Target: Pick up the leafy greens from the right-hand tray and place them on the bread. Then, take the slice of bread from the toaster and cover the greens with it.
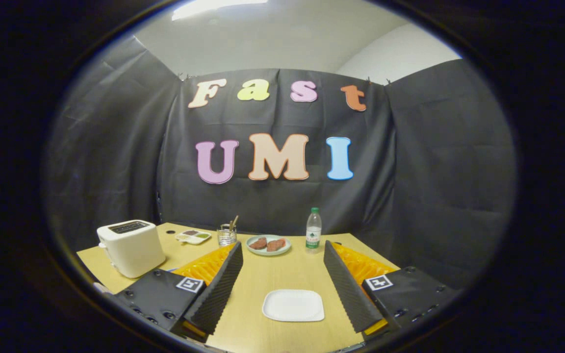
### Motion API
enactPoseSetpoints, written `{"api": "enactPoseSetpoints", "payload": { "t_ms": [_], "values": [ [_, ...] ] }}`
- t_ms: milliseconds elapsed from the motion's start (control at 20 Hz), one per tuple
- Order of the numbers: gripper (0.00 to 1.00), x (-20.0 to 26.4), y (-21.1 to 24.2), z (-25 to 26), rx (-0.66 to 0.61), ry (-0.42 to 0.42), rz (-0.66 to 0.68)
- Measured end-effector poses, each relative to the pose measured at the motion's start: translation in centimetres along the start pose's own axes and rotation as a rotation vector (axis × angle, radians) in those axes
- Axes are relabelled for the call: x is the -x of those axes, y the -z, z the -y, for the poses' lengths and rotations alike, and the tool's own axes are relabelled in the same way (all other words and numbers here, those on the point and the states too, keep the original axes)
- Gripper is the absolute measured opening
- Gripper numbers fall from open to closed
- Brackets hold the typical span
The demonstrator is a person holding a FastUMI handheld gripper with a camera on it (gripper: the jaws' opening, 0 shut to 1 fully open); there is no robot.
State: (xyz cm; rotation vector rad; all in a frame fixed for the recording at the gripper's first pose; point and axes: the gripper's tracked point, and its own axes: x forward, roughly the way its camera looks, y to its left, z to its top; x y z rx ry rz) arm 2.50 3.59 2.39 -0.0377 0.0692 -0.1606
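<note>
Gripper view looks along the counter from its near edge. Jaws are spread wide and hold nothing; the gripper hangs just above the wood with a bare white square plate lying between the 2 fingers, near the front edge.

As for progress, I can make out no bread on that plate and no greens on it either, so the stacked result the task wants is not on show. A white toaster stands toward the left edge; its slots face up and look dark, and I cannot tell whether a slice sits inside. Beyond it, toward the far left corner, a small divided tray holds dabs of something brown and something green, too small to name. The right-hand tray of greens I cannot pick out.

Around these: a round pale plate with 2 reddish-brown pieces sits at the far edge, a glass cup with sticks just left of it, a water bottle just right. Nothing stands between the fingers and the white plate.
</note>
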Motion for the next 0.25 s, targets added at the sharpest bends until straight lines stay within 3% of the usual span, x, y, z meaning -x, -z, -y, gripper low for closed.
{"api": "enactPoseSetpoints", "payload": {
  "t_ms": [250],
  "values": [
    [1.0,-0.2,-0.2,2.0,0.003,0.034,-0.001]
  ]
}}
